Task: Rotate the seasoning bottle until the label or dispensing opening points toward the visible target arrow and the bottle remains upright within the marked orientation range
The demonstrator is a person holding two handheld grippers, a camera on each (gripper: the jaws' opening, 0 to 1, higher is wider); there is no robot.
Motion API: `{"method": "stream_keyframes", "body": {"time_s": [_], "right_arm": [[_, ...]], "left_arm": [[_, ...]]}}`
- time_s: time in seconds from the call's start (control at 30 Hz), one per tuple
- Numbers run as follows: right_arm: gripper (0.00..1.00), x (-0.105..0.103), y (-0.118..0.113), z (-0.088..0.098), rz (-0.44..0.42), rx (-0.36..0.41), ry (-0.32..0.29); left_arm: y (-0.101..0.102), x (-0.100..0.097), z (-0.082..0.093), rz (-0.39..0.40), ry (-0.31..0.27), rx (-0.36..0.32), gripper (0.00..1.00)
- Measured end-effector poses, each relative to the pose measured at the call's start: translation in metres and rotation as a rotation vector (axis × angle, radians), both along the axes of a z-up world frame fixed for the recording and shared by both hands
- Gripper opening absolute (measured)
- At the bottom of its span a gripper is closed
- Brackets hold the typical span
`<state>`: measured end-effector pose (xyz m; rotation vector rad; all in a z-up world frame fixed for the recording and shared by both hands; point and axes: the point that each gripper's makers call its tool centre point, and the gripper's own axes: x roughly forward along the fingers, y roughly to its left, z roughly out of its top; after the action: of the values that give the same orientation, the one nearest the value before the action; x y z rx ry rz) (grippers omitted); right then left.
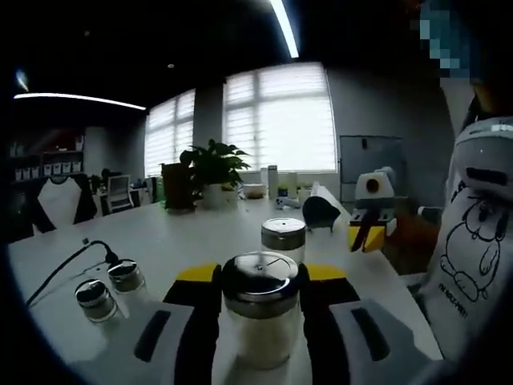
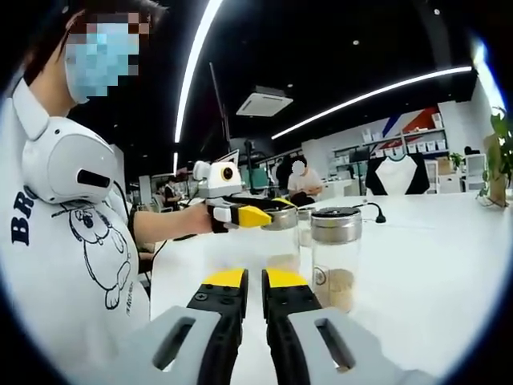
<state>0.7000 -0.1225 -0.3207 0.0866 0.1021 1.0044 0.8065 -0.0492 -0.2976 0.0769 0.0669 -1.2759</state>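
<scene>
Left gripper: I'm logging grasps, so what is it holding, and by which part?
The left gripper holds a seasoning bottle by its glass body, just under the metal lid.

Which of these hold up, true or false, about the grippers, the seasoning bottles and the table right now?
1. The left gripper has its jaws on either side of a seasoning bottle. True.
2. That bottle lies on its side. False: it stands upright on the white table.
3. The right gripper grips a bottle. False: its jaws are together with nothing between them.
4. Two small shakers stand beside a black cable. True.
5. A potted plant stands at the table's far end. True.
</scene>
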Motion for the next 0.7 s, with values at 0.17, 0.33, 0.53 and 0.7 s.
{"method": "stream_keyframes", "body": {"time_s": [0.17, 0.33, 0.53, 0.7], "right_arm": [[0.03, 0.0000, -0.0021, -0.0021, -0.013, -0.008, 0.007], [0.01, 0.0013, -0.0067, -0.0023, -0.047, -0.006, 0.011], [0.01, -0.0018, -0.0067, -0.0031, -0.042, -0.004, 0.014], [0.01, -0.0038, -0.0073, -0.0013, -0.041, 0.000, 0.011]], "left_arm": [[-0.0004, 0.0009, 0.0002, 0.088, -0.004, 0.033, 0.41], [-0.0001, 0.0003, -0.0005, 0.158, 0.001, 0.018, 0.41], [0.0006, 0.0005, -0.0001, 0.220, -0.005, 0.001, 0.40], [0.0023, 0.0000, 0.0009, 0.234, -0.009, 0.028, 0.41]]}}
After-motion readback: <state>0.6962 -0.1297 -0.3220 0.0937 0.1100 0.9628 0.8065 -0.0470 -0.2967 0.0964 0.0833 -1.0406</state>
